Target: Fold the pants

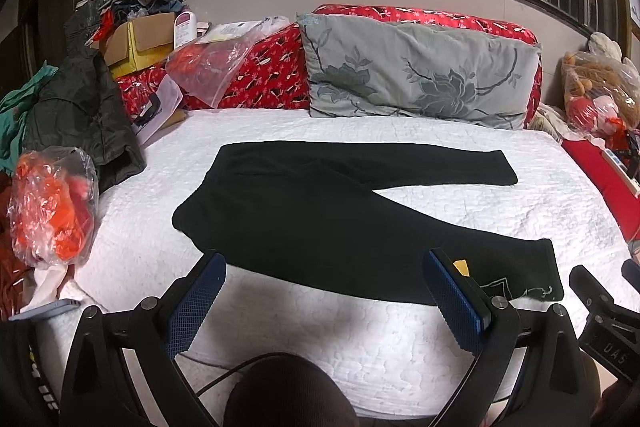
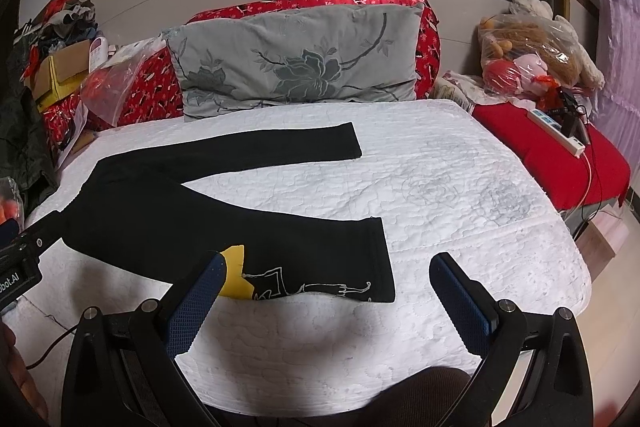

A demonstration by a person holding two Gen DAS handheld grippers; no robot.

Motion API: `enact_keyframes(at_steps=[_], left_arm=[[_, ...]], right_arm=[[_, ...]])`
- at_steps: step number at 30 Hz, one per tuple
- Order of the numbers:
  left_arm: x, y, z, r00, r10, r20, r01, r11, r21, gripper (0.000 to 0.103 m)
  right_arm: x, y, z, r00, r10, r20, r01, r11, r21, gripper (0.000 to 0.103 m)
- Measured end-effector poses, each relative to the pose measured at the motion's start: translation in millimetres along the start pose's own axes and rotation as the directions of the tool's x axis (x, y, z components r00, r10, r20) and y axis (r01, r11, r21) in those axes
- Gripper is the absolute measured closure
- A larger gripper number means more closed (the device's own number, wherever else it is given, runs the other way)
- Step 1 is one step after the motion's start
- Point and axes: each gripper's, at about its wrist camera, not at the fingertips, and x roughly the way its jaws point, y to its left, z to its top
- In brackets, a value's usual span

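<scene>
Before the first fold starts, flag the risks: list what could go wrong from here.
1. The pants lie with legs splayed apart; folding one over the other may leave them misaligned.
2. Both tools, left and right, are open above the quilt; a pinch may catch quilt too.
3. The near cuff is close to the bed edge and could slide off.

Harsh indoor light, fisheye-warped edges

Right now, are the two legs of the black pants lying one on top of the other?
No, the black pants lie flat on the white quilt with legs spread apart.
</scene>
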Motion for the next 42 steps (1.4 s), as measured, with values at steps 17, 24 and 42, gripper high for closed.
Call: enact_keyframes(at_steps=[17,24,42], left_arm=[[3,2,1,1.000,0.000,-0.018,0.000,1.000,-0.014,0.003],[4,2,1,1.000,-0.004,-0.021,0.004,1.000,-0.016,0.003],[16,2,5,0.999,-0.001,-0.051,0.000,1.000,-0.019,0.003]], right_arm=[[2,1,-3,1.000,0.001,-0.008,-0.001,1.000,-0.002,0.001],[3,2,-2,1.000,0.000,-0.012,0.000,1.000,-0.004,0.001],[12,3,-3,0.999,0.002,-0.047,-0.003,1.000,-0.005,0.001]])
